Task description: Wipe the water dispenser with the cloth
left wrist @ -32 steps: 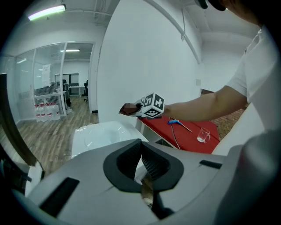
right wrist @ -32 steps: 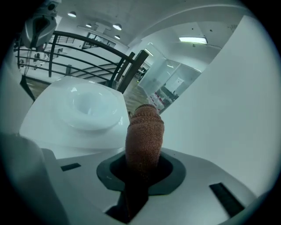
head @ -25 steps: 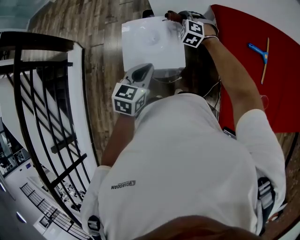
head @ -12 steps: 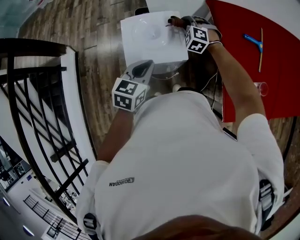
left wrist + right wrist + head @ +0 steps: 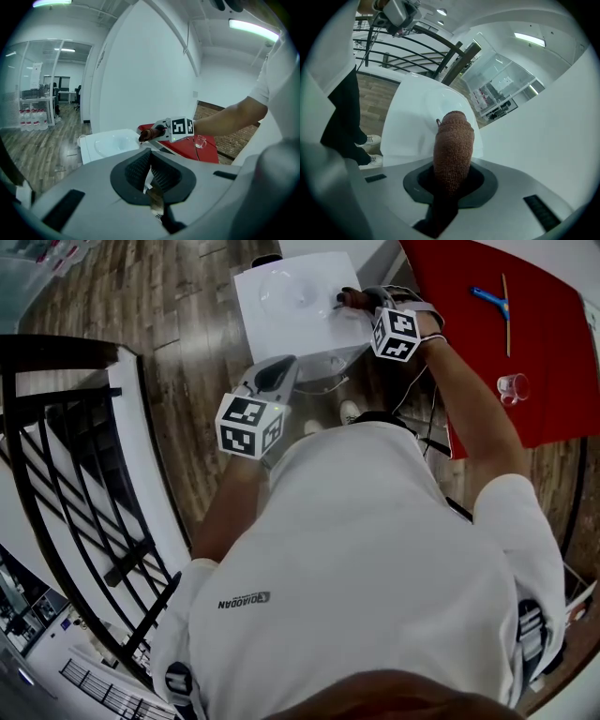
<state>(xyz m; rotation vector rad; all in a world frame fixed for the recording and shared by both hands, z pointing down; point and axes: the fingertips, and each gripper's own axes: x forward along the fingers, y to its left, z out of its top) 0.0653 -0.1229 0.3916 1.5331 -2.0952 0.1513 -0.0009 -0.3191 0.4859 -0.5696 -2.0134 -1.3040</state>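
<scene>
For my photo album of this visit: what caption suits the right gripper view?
Right gripper clamps a brown knitted cloth, its tip over the top of the white water dispenser.

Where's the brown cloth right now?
The brown cloth is clamped in the right gripper, near the top of the head view, at the right edge of the water dispenser's white top.

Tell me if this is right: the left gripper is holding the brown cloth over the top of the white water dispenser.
Wrong gripper. The right gripper holds the brown cloth over the top of the white water dispenser, as the right gripper view shows. The left gripper is shut on nothing.
</scene>
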